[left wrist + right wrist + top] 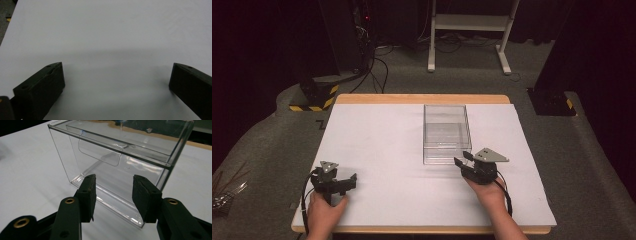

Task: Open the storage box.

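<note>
Just right of centre in the high view, the clear plastic box (446,134) stands on the white table (377,150), with the right claw (463,160) drawn up at its near wall and the left claw (350,181) well apart from it toward the lower left of the frame. The main risk, as I judge it, is that the box is light and slick: if the right claw pushes forward instead of closing on an edge, the box would likely slide away across the smooth table or tip back. Its walls are see-through and throw reflections, so the true edge is easy to misjudge, and a pinch on the thin wall could slip off. In the right gripper view the right claw (113,197) is partly spread, its jaws empty, framing the lower near wall of the clear plastic box (120,157) at the centre of the frame; whether a jaw tip touches the plastic I cannot tell. In the left gripper view the left claw (116,80) is spread wide, holding nothing, over bare table (107,30).
</note>
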